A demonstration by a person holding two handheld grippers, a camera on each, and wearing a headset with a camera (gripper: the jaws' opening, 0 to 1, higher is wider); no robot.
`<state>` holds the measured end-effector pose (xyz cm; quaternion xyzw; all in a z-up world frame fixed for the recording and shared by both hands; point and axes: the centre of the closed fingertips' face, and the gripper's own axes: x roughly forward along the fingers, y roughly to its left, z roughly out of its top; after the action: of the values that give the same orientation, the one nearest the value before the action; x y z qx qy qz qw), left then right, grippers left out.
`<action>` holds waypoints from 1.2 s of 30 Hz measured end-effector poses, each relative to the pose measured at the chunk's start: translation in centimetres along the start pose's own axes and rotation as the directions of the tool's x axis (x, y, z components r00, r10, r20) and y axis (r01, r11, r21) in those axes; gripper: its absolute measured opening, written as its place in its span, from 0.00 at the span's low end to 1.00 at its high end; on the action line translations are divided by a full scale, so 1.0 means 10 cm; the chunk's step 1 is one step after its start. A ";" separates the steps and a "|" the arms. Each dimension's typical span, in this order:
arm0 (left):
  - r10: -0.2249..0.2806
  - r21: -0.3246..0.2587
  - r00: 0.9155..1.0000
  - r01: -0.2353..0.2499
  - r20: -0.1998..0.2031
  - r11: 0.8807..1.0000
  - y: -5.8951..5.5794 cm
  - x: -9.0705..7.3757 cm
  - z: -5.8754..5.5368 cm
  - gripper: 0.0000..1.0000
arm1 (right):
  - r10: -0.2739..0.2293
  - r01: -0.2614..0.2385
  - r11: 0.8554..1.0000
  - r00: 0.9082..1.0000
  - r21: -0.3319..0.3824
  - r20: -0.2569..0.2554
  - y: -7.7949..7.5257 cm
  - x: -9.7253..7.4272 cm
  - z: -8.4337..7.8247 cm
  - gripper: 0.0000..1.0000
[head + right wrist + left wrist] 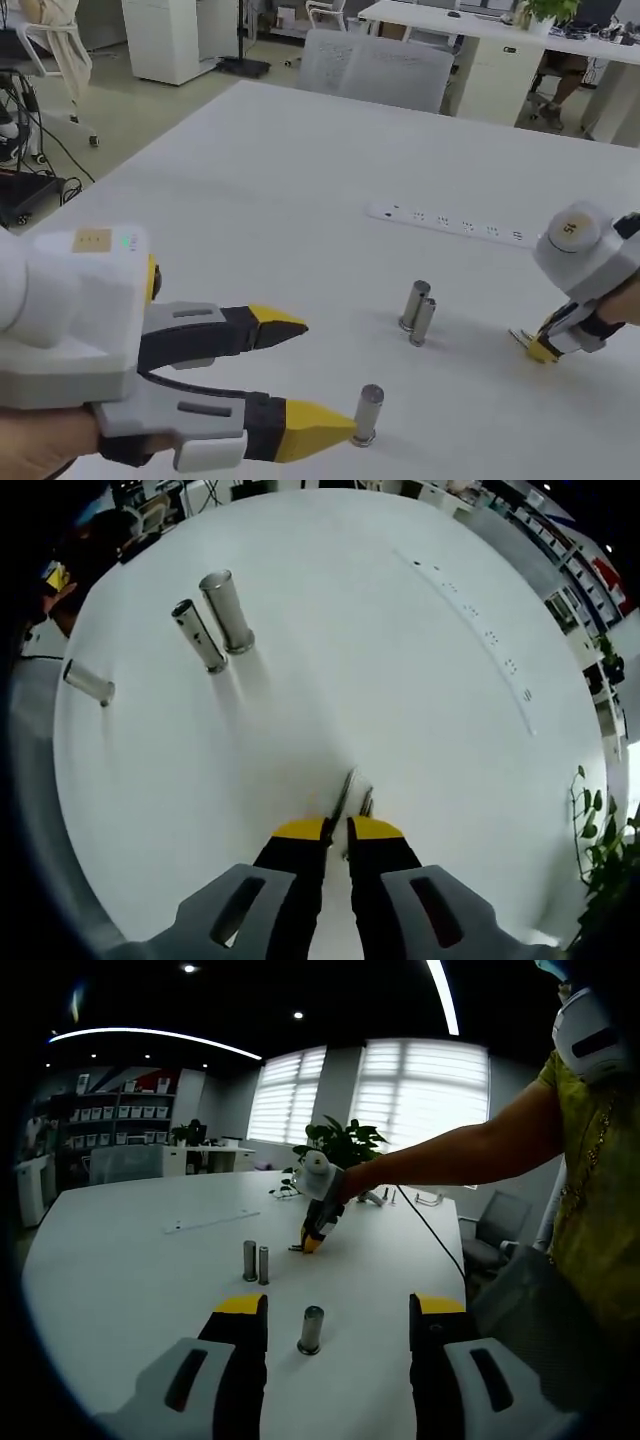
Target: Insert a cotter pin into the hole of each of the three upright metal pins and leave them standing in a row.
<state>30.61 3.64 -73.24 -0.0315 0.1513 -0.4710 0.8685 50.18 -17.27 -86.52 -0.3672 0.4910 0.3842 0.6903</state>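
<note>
Three upright metal pins stand on the white table [250, 200]. Two stand close together [414, 303] [424, 322], seen also in the left gripper view [249, 1260] [263, 1265] and the right gripper view [228, 610] [197, 635]. The third pin [368, 413] [311, 1329] [88, 683] stands apart, just ahead of my open left gripper [310, 380] [338, 1310], in line with the gap between its jaws. My right gripper [545, 347] [338, 830] [315, 1235] rests tip-down on the table, jaws closed on a thin cotter pin [345, 792] [520, 338]. A second cotter pin [367, 802] lies beside it.
A white power strip [445, 222] [480, 630] lies across the table beyond the pins. A grey chair [370, 65] stands at the far edge. A person's arm [450, 1155] reaches over the table to the right gripper.
</note>
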 end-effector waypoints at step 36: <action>-0.010 0.038 1.000 0.010 -0.011 0.999 -0.04 0.04 0.04 0.49 | 0.047 -0.047 0.999 0.999 -0.012 -0.017 0.25 -0.26 -0.02 0.02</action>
<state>30.63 3.08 -72.87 -0.0131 0.1467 -0.4783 0.8658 47.34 -16.81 -84.44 -0.3629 0.5028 0.4002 0.6748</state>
